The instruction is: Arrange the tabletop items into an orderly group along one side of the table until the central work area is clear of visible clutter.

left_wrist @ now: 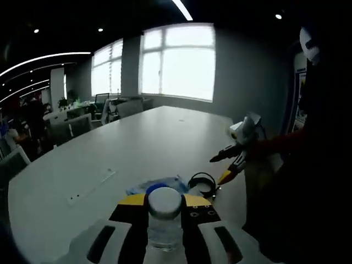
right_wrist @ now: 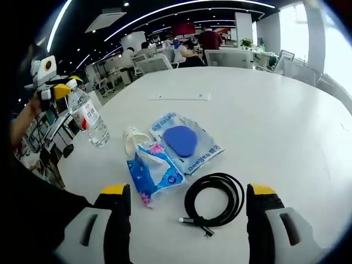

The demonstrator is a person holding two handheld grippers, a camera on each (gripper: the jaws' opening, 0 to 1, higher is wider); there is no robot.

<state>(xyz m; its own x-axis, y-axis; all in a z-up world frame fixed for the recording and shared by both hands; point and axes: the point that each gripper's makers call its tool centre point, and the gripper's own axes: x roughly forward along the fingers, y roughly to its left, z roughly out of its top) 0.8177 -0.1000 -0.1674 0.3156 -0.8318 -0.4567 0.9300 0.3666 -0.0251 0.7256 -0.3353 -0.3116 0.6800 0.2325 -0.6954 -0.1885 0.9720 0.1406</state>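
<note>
My left gripper (left_wrist: pixel 165 202) is shut on a clear water bottle (left_wrist: pixel 164 223) with a white cap; in the right gripper view the same gripper (right_wrist: pixel 59 91) holds that bottle (right_wrist: pixel 89 120) tilted near the table's left edge. My right gripper (right_wrist: pixel 188 192) stands wide open above a coiled black cable (right_wrist: pixel 215 199), and its yellow-tipped jaws (left_wrist: pixel 223 168) come into the left gripper view from the right. Beside the cable lie a blue tissue pack (right_wrist: pixel 155 171) and a clear packet with a blue pad (right_wrist: pixel 184 143). The left gripper view shows the cable (left_wrist: pixel 202 183) and packet (left_wrist: pixel 159 186) just past the bottle.
The long white table (right_wrist: pixel 275 121) stretches away, with a flat white strip (right_wrist: pixel 179 97) further along it. A small pale item (right_wrist: pixel 132 137) lies by the tissue pack. Chairs (right_wrist: pixel 154 63) and seated people (right_wrist: pixel 190 52) are beyond the far end. A person's sleeve (left_wrist: pixel 280 143) is at the right.
</note>
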